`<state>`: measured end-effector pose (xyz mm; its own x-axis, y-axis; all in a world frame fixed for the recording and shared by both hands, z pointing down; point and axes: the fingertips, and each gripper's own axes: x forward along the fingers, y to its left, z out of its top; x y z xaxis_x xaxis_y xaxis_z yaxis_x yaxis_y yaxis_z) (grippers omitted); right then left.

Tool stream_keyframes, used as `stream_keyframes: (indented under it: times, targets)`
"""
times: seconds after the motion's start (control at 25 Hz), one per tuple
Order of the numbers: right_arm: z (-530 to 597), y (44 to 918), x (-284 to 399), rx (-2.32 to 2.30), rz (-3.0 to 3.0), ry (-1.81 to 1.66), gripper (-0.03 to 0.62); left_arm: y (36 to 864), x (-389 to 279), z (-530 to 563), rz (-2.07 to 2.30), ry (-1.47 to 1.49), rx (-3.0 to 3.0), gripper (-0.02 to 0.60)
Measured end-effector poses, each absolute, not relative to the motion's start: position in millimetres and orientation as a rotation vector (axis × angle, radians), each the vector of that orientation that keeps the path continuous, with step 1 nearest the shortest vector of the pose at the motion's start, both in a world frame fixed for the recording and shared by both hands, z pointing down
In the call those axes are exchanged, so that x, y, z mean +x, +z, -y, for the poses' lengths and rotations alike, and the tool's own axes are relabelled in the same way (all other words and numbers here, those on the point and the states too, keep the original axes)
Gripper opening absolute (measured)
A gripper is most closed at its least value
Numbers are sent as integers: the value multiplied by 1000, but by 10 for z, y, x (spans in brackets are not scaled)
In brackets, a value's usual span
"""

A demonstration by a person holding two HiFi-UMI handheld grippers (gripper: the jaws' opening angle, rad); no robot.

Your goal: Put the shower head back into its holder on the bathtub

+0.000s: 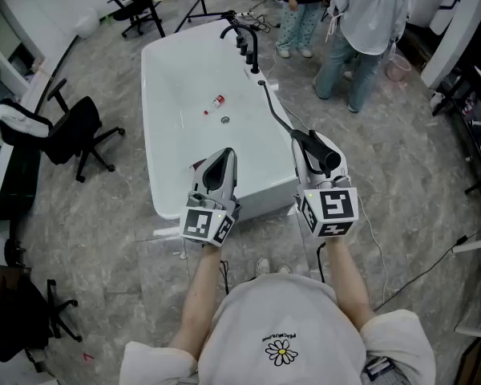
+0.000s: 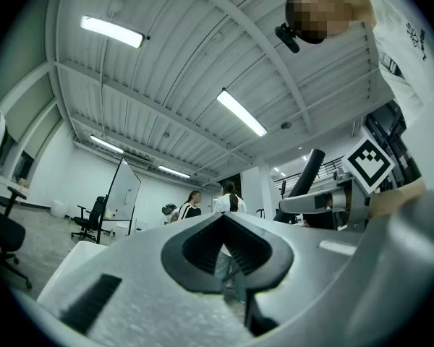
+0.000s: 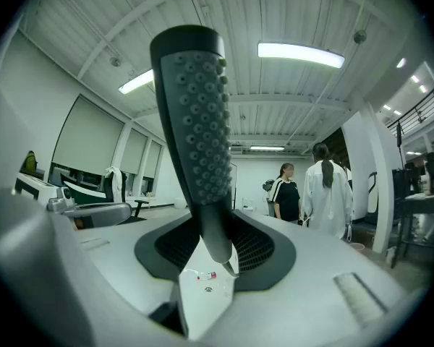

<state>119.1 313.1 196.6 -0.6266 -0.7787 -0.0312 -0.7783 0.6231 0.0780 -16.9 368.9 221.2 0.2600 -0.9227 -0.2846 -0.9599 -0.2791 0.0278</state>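
The white bathtub (image 1: pixel 173 74) lies ahead of me in the head view, with its black tap and holder fixture (image 1: pixel 245 42) on the far right rim. A black hose (image 1: pixel 274 111) runs from there along the rim to the dark shower head (image 1: pixel 321 156). My right gripper (image 1: pixel 311 145) is shut on the shower head's handle, off the tub's near right corner. In the right gripper view the studded shower head (image 3: pixel 195 121) stands upright between the jaws of the right gripper (image 3: pixel 214 226). My left gripper (image 1: pixel 222 157) hovers over the tub's near end, shut and empty; in its own view the left gripper (image 2: pixel 224 223) points slightly upward.
A small red-and-white bottle (image 1: pixel 217 101) lies in the tub near the drain (image 1: pixel 225 119). Two people (image 1: pixel 361 22) stand past the tub's far right. A black office chair (image 1: pixel 78 131) is at the left. Cables trail over the floor at the right.
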Motion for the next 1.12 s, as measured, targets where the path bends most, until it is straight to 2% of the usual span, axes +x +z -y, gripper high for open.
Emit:
stream_keyframes:
  times: [0.52, 0.6, 0.72, 1.12]
  targets:
    - [-2992, 1801, 1360, 1424, 2871, -100, 141, 2344, -100, -3588, -1771, 337, -2416, -3]
    - [-2964, 1768, 1352, 1427, 2868, -125, 141, 2425, -59, -3499, -1753, 301, -2443, 53]
    - [-2928, 1703, 1293, 1419, 2873, -161, 141, 2581, 34, -3297, -1699, 205, -2497, 101]
    - [-2773, 1387, 1040, 1361, 2887, -237, 141, 3183, 304, -2146, -1571, -39, -2745, 154]
